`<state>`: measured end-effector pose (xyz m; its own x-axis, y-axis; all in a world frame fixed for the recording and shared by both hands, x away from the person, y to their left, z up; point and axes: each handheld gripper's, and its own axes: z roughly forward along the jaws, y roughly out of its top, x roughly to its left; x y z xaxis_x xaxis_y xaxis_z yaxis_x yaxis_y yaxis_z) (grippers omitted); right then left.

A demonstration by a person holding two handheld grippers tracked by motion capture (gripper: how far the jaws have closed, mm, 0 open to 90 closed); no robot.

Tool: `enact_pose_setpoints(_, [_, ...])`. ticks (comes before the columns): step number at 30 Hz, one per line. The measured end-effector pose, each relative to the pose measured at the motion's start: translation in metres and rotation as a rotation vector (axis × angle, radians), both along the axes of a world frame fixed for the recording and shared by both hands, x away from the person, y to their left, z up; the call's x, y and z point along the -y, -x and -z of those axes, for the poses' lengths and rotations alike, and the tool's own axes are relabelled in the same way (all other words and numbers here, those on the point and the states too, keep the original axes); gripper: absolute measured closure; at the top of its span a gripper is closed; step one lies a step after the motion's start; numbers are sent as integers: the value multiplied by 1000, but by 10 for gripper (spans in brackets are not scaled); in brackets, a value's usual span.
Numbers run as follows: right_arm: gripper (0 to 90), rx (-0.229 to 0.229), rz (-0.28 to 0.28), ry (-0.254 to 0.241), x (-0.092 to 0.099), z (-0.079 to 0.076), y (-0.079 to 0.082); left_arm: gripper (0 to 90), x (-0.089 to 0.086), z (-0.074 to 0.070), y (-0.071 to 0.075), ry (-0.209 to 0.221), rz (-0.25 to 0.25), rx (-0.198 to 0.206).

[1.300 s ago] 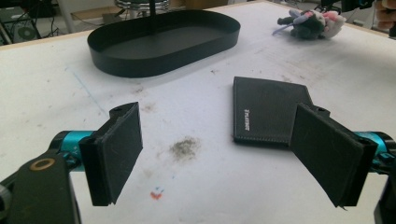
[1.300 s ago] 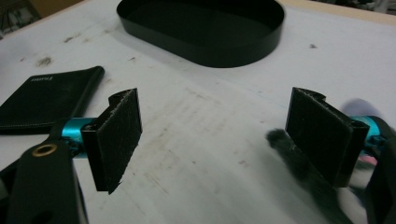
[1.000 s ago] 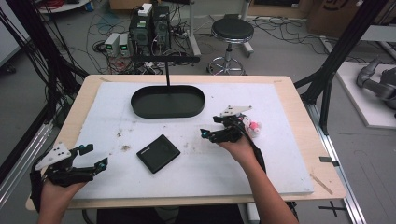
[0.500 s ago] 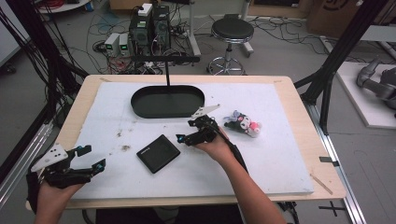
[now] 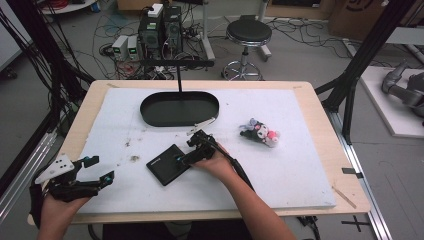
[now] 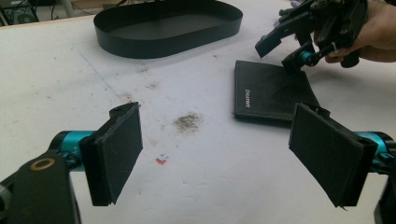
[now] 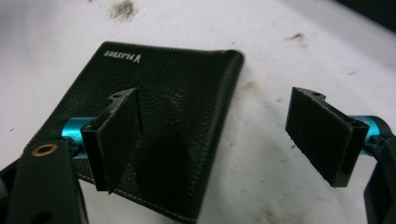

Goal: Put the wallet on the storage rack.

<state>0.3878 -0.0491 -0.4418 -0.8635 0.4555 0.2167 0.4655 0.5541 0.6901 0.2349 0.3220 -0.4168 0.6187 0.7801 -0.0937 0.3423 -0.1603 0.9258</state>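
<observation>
A black leather wallet (image 5: 167, 164) lies flat on the white board (image 5: 280, 165), a little left of centre. My right gripper (image 5: 187, 150) hovers open at its right edge. In the right gripper view that gripper (image 7: 219, 135) has one jaw above the wallet (image 7: 173, 121) and the other above bare board past the folded edge. My left gripper (image 5: 101, 168) is open at the near left, holding nothing. In the left gripper view its jaws (image 6: 223, 154) frame the wallet (image 6: 271, 91) and the right gripper (image 6: 289, 44) farther off.
A black oval tray (image 5: 150, 117) with an upright post stands at the back centre of the board; its wall (image 6: 163, 42) also shows in the left gripper view. A small cluster of grey, white and pink toys (image 5: 260, 132) lies right of centre. Dirt smudges (image 6: 189, 121) mark the board.
My right gripper has moved left from the toy cluster to the wallet; the toys stay on the board. The left gripper has barely shifted.
</observation>
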Motion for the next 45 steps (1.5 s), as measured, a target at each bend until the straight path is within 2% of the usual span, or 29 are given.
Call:
enact_pose_setpoints(2, [199,-15,-7,14,-4,4,0,173,0,0,0,0,0,-1])
enact_pose_setpoints(5, [206,0,-5,20,-5,5,2,173,0,0,0,-2,2,-1])
enact_pose_setpoints(7, [334,22,-17,17,-3,6,5,173,1,0,0,-5,4,-4])
enact_pose_setpoints(8, [428,3,-30,7,-2,5,5,173,1,0,0,-6,5,-3])
enact_pose_setpoints(9, [428,3,-30,7,-2,5,5,174,1,0,0,-6,5,-3])
enact_pose_setpoints(10, [488,-23,-43,-9,-2,5,7,173,1,0,0,-7,4,-3])
enact_pose_setpoints(13, [580,-56,-26,-24,0,5,6,173,2,0,0,-9,5,-2])
enact_pose_setpoints(15, [707,-66,-19,-35,3,5,4,173,2,-1,0,-9,5,0])
enact_pose_setpoints(16, [707,-66,-19,-35,3,5,4,173,2,-1,0,-9,5,0])
enact_pose_setpoints(17, [766,-68,-16,-44,4,4,2,174,2,-1,0,-11,3,0])
enact_pose_setpoints(18, [782,-64,-14,-44,4,4,2,174,2,-1,0,-10,3,0])
enact_pose_setpoints(21, [816,-73,-10,-55,6,3,2,173,1,-1,0,-10,2,0])
enact_pose_setpoints(24, [837,-87,-6,-95,8,1,0,173,2,-1,0,-10,2,1])
enact_pose_setpoints(32, [850,-49,31,-192,18,-18,-4,174,1,-1,0,-11,2,1])
enact_pose_setpoints(45, [854,-5,112,-291,22,-58,-34,173,2,-2,0,-14,0,3])
